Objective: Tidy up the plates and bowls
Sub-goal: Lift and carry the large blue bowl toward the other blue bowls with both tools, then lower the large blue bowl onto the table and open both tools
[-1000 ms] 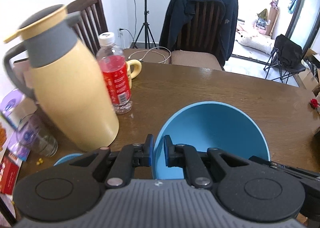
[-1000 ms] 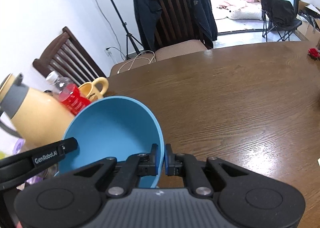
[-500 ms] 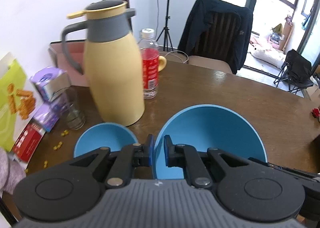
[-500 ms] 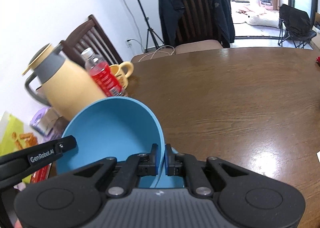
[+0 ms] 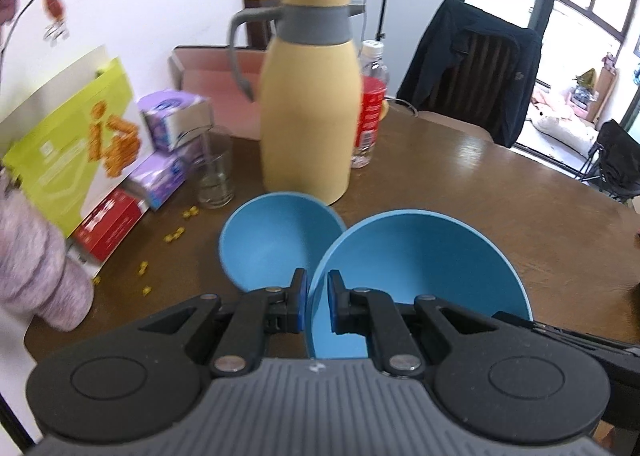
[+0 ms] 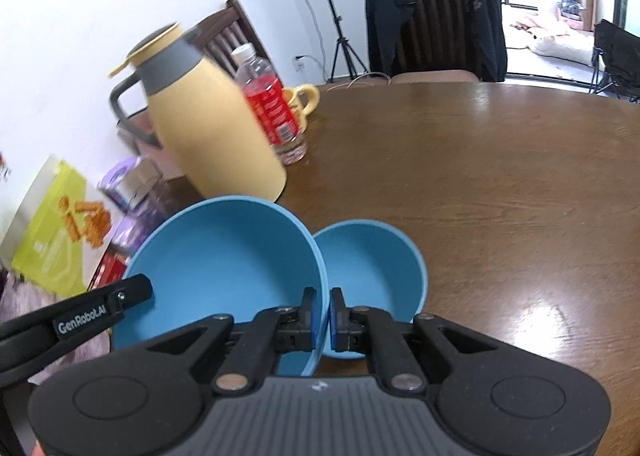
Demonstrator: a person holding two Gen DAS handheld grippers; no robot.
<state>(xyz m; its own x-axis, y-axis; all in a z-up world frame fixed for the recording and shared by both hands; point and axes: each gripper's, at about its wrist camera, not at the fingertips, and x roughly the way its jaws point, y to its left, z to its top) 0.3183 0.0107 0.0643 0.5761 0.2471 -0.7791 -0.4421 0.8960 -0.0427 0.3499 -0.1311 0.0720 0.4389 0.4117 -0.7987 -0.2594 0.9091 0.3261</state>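
Observation:
Both grippers hold one large blue bowl (image 5: 420, 268) by its rim, lifted above the table. My left gripper (image 5: 317, 306) is shut on the bowl's near-left rim. My right gripper (image 6: 324, 314) is shut on the bowl's (image 6: 228, 256) right rim. A second, smaller blue bowl (image 5: 276, 240) sits on the brown table just in front of the yellow jug; in the right wrist view this bowl (image 6: 372, 260) lies to the right of the held one. The held bowl is beside it and higher, partly overlapping its edge.
A tall yellow thermos jug (image 5: 308, 104) stands behind the small bowl, with a red-labelled bottle (image 5: 370, 104), a yellow mug (image 6: 302, 100) and a glass (image 5: 216, 172) nearby. Snack boxes (image 5: 68, 144) and tissue packs (image 5: 168, 160) line the left edge. Yellow crumbs (image 5: 176, 232) lie on the wooden table (image 6: 500, 176).
Both grippers have pulled back and up with the large bowl. The small blue bowl has come fully into view beside it, and the jug looks farther away.

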